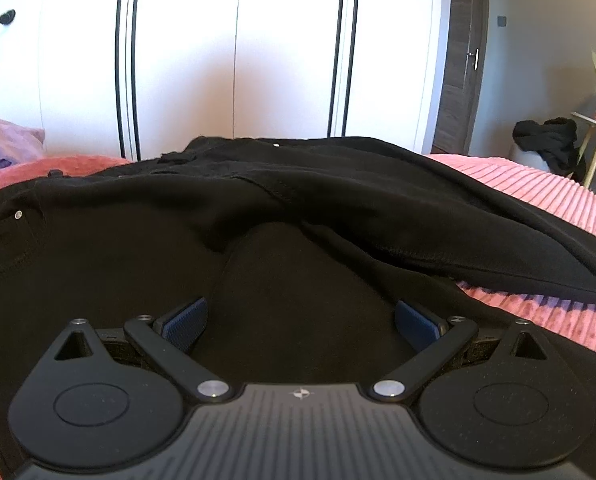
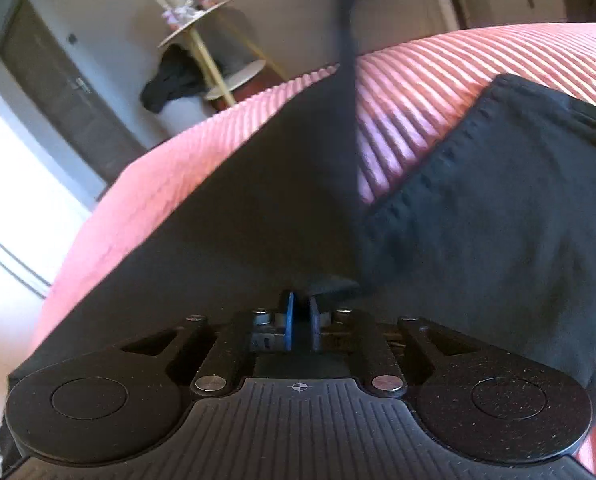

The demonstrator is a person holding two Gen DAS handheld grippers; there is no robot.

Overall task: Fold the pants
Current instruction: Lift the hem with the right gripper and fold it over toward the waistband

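Observation:
Black pants [image 1: 298, 208] lie on a pink ribbed bedspread [image 1: 538, 184], waistband at the far side with metal rivets showing. My left gripper [image 1: 302, 320] is open, its blue pads [image 1: 185, 320] wide apart over the black fabric, a rounded fold between them. My right gripper [image 2: 301, 316] is shut on a fold of the pants [image 2: 478, 220]; black fabric rises taut from the blue pads [image 2: 289, 320]. A hemmed edge of the pants lies to its right on the bedspread [image 2: 418, 92].
White wardrobe doors [image 1: 237, 60] stand behind the bed. A dark door [image 1: 462, 60] and a small wooden side table [image 2: 217, 40] with dark clothing [image 1: 546, 140] beside it are off the bed's edge. A purple cloth [image 1: 1, 140] lies at the far left.

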